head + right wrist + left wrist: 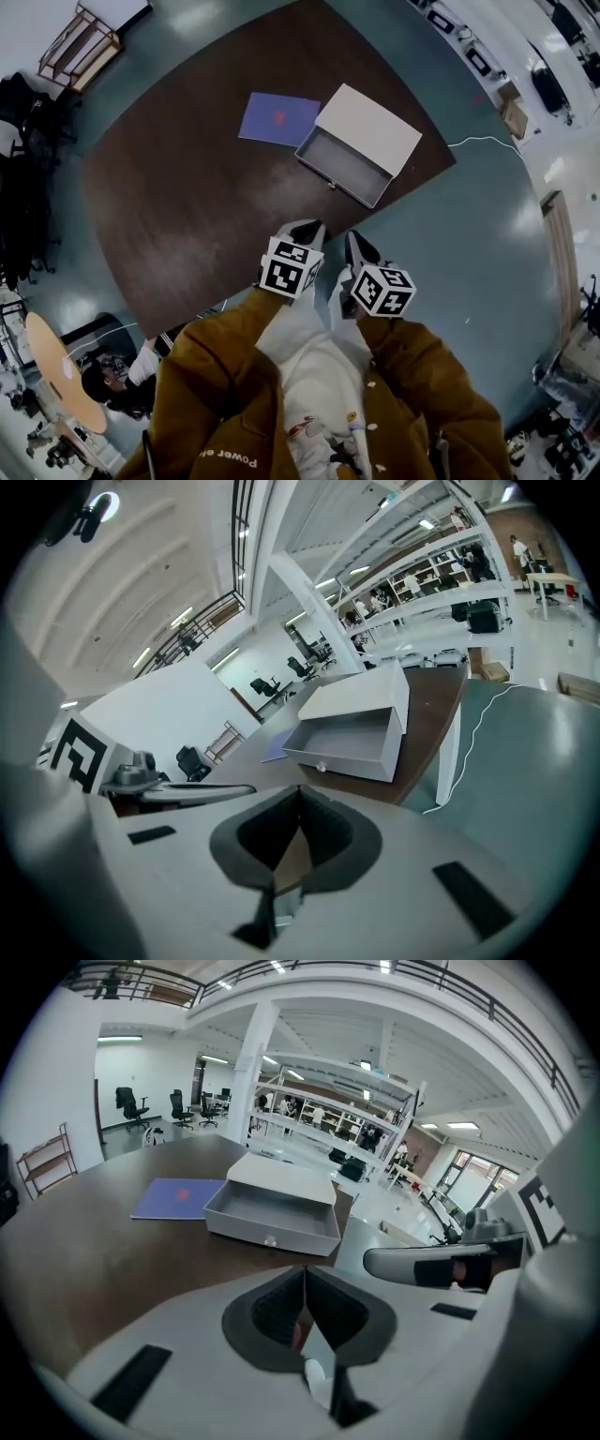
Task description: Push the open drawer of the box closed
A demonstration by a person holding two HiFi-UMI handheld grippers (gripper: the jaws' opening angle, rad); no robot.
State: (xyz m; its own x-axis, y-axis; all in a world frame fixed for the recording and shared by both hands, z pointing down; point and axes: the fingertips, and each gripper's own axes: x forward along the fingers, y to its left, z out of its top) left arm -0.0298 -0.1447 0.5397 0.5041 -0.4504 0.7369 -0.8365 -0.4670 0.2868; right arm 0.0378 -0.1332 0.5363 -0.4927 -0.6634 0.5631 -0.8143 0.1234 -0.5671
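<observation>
Currently both claws are held close to the person's chest, on the drawer side of the box and well apart from it. The left claw (307, 231) has its pads pressed together with nothing between them. The right claw (360, 247), just beside it, is likewise closed and empty. Both sit about at the edge of the worktop (178, 187).

Further out, the drawer (345, 167) stands pulled out of the box (371, 126) toward the claws. Its tray is empty, and a small knob (331, 185) sits at the middle of its front panel.

Handling estimate: the drawer appears light and rigid. The box may slide on the smooth worktop if pushed hard. Apply a closed claw flat against the front panel, beside the knob, and press straight toward the box.

A purple sheet (278, 118) lies at the box's far-left side; whether they touch cannot be determined. The drawer runners and the box's rear face are hidden.
</observation>
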